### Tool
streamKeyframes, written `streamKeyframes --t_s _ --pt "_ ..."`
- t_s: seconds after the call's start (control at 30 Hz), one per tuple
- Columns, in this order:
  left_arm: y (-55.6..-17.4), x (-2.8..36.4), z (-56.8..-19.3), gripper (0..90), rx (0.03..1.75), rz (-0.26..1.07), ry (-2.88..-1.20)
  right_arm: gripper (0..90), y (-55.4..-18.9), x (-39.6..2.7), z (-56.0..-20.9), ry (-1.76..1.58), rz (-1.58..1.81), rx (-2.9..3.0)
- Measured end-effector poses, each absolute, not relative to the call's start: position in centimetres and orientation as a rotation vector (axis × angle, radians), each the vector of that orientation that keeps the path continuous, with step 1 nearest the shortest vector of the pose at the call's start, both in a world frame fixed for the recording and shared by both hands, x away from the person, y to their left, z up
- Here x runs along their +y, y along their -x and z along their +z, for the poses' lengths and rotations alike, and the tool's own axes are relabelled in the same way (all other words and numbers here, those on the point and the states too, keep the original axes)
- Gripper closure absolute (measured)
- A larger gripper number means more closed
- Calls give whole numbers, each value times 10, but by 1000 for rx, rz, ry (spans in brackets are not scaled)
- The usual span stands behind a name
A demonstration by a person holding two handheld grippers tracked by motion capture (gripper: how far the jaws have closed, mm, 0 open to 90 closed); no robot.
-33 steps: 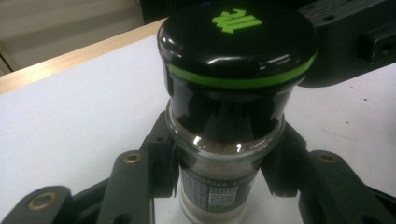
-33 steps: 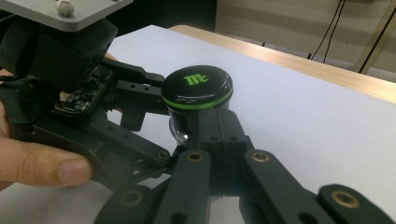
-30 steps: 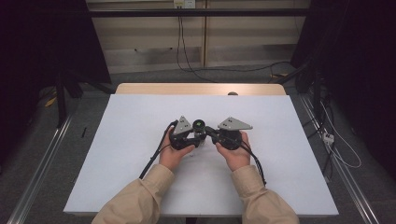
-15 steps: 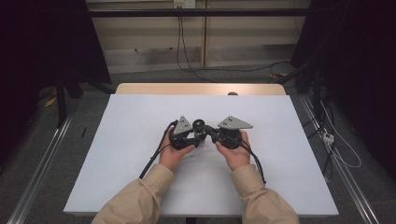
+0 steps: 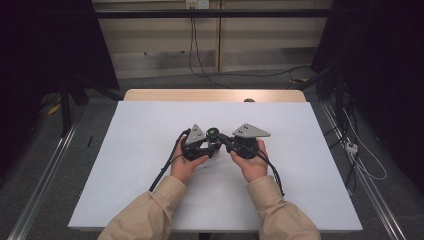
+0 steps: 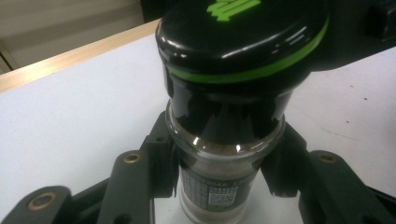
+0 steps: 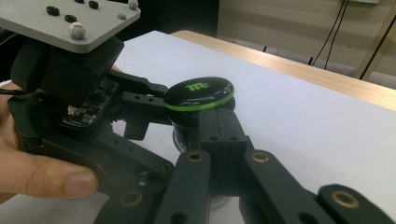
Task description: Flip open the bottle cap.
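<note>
A glass spice jar (image 5: 213, 134) with a black cap ringed in green stands on the white board (image 5: 125, 165) between my two grippers. In the left gripper view the jar's glass body (image 6: 224, 186) shows brown powder, and my left gripper (image 6: 224, 163) is shut on it from both sides, below the cap (image 6: 238, 42). In the right gripper view my right gripper (image 7: 212, 135) is shut on the black lower part of the cap (image 7: 198, 93), opposite the left gripper (image 7: 140, 100). From above, the left gripper (image 5: 207, 147) and right gripper (image 5: 223, 141) meet at the jar, a hand on each.
The white board lies on a wooden table whose far edge (image 5: 215, 95) shows beyond it, with a small dark object (image 5: 248, 100) there. Cables (image 5: 165, 170) trail from both grippers toward the near side. Metal rails (image 5: 45, 175) run along the floor beside the table.
</note>
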State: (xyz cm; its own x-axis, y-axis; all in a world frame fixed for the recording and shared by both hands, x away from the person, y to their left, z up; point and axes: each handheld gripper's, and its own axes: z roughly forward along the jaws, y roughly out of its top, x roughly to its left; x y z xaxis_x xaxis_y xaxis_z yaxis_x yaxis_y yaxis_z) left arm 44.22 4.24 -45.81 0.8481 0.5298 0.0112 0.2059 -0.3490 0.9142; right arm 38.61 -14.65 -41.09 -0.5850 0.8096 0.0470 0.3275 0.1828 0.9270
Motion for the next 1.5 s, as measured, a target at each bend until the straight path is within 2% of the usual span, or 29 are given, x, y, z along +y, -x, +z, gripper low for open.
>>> streamKeyframes --t_s 1.5 --pt "-443 44 -458 536 559 359 -1933 900 -389 -142 -402 -1050 1393 2013"
